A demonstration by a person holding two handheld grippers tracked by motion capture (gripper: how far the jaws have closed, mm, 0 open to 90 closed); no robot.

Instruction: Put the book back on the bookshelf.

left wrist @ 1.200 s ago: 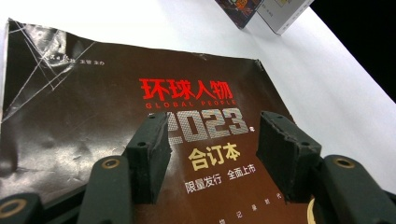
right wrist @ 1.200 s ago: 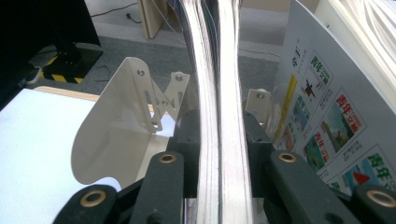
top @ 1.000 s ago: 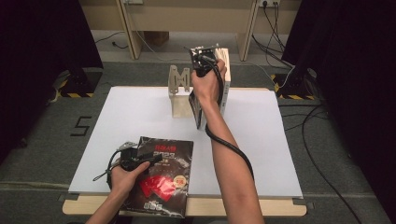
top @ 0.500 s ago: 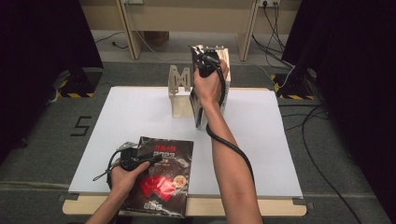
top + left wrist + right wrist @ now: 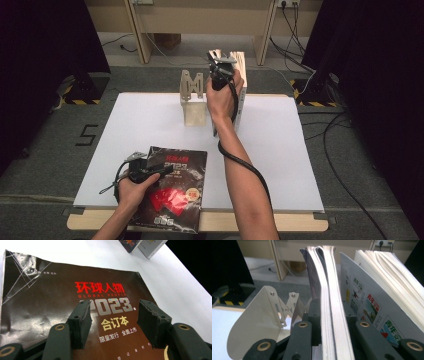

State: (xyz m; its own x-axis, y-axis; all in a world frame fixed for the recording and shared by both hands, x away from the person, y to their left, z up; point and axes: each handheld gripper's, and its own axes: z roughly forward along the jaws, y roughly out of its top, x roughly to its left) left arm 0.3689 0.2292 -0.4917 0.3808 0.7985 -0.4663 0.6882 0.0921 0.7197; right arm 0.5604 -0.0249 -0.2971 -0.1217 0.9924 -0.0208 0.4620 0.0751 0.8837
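The right gripper [image 5: 218,64] has its jaws clamped on an upright magazine [image 5: 329,305], page edges running straight up between the two pads. The jaws have just eased open a touch, yet the pads press on the pages on both sides. From the high view that magazine [image 5: 216,59] stands on end at the far edge of the table [image 5: 300,165], raised a little in the person's right hand [image 5: 222,97].

Just beside it on the right stands a book [image 5: 364,302] with a grey cover and small coloured pictures, and beyond that a thicker one [image 5: 392,272] with fanned white pages. From above, these upright volumes [image 5: 241,85] sit close behind the hand. On the left, near but apart, is the cream metal bookend [image 5: 192,97], its curved plate and zigzag cut-outs plain in the right gripper view [image 5: 254,322].

Down at the near edge, a dark magazine [image 5: 175,187] lies flat, red lettering and "2023" on its cover [image 5: 75,305]. The left gripper [image 5: 113,322] hovers low over it, jaws standing apart with nothing between them but the cover below. From above, the left gripper [image 5: 150,169] sits at the cover's left edge in the left hand [image 5: 131,187]. A black cable [image 5: 245,167] trails down along the right forearm.
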